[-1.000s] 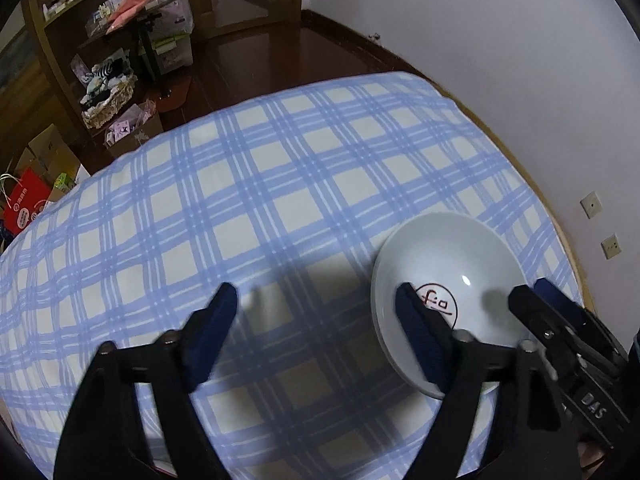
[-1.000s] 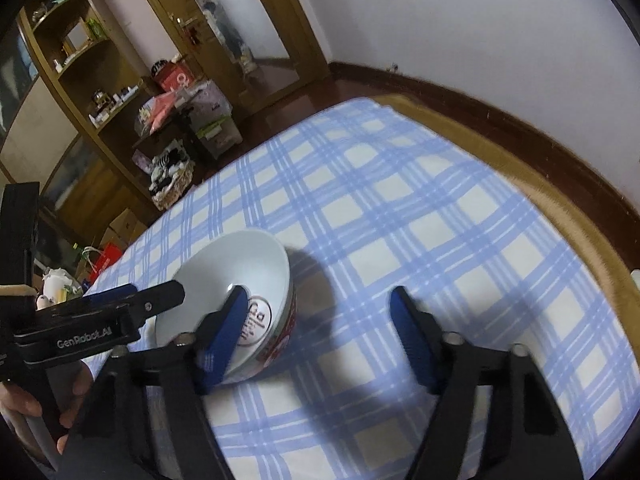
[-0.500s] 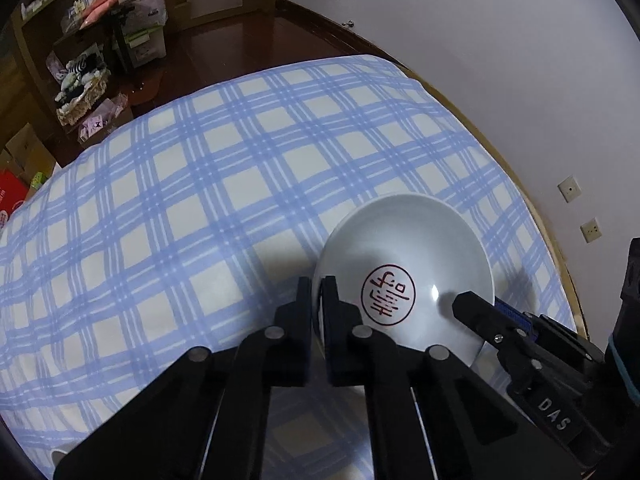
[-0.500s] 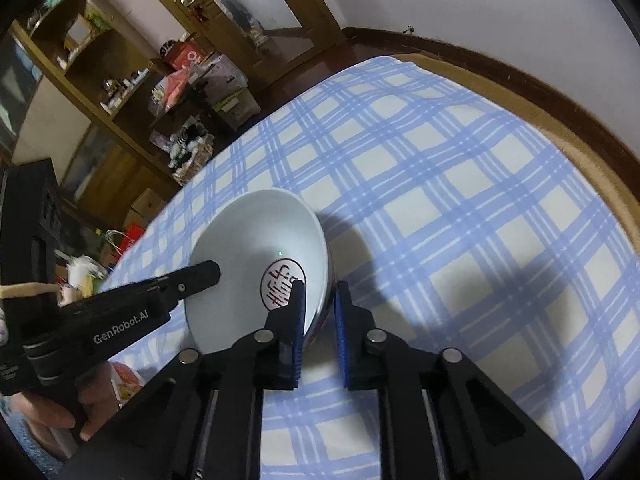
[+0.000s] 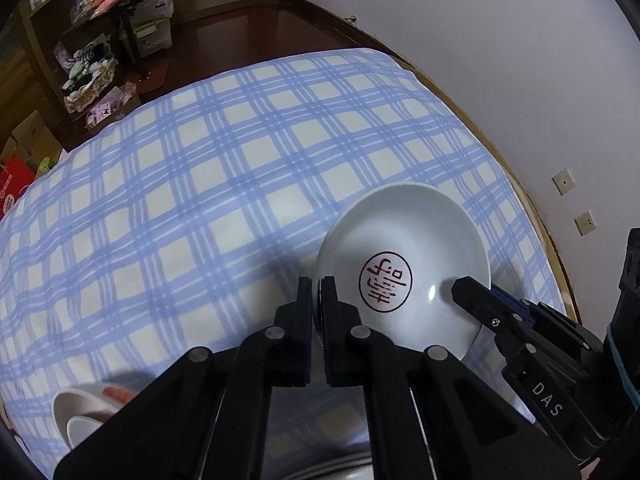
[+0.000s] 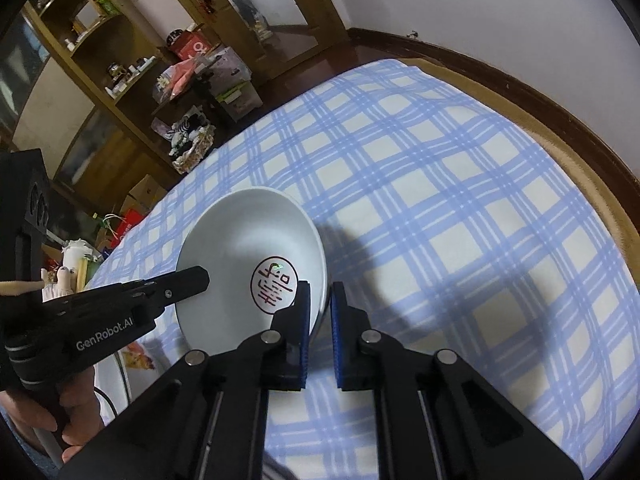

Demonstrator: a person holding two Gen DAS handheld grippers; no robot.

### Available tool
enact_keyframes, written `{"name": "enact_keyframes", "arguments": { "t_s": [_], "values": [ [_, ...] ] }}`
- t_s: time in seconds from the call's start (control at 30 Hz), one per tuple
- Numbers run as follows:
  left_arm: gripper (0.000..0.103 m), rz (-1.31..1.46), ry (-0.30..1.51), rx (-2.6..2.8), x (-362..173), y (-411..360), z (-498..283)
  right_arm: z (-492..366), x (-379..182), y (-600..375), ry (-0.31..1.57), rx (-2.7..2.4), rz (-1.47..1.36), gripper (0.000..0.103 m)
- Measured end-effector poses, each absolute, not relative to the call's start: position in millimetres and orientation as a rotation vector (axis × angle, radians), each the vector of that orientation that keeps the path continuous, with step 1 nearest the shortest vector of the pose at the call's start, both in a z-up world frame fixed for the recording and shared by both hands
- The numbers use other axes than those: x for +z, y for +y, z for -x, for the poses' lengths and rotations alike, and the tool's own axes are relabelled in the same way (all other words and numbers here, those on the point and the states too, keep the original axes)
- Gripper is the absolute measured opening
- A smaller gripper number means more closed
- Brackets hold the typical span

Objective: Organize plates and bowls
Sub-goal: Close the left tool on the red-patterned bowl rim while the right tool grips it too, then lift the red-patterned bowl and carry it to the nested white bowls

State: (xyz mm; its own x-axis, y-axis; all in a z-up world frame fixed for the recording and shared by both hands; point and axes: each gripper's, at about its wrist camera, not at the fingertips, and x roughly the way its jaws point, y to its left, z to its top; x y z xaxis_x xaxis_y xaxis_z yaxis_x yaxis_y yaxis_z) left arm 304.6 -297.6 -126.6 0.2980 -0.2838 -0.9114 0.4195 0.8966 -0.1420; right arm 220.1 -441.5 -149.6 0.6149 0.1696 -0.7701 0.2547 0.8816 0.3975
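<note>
**Both jaws now pinched on one bowl rim**

Since the earlier frames both sets of jaws have gone from spread wide to clamped, and the bowl looks tilted and partly raised off the checked cloth. My left gripper pinches the rim on one side; my right gripper pinches the opposite rim, one blue pad inside and one outside the wall. The bowl sits near the worktop's right edge in the left view, towards the wall side.

I judge the main risk to be slip: glazed porcelain held by two thin rim pinches could rotate or slide out if my hands drift apart or tilt unevenly. Pulling in different directions could also wrench it from one grip, and a drop near that edge might send it off.

Readable writing: "GenRobot.AI" on the left tool, "DAS" on the right tool, and a red circular seal of characters I cannot read inside the bowl. More crockery shows blurred at the near left corner.
</note>
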Motion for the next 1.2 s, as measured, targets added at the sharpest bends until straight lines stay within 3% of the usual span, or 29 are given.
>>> {"name": "enact_keyframes", "arguments": {
  "t_s": [0.73,1.2],
  "values": [
    [0.006,0.056,1.029,-0.322,-17,-164,-219,-170,-38,-324,0.773,0.086,-0.339,0.011],
    [0.006,0.077,0.984,-0.240,6,-100,-169,-141,-22,-259,0.756,0.160,-0.278,0.011]
  ]
}}
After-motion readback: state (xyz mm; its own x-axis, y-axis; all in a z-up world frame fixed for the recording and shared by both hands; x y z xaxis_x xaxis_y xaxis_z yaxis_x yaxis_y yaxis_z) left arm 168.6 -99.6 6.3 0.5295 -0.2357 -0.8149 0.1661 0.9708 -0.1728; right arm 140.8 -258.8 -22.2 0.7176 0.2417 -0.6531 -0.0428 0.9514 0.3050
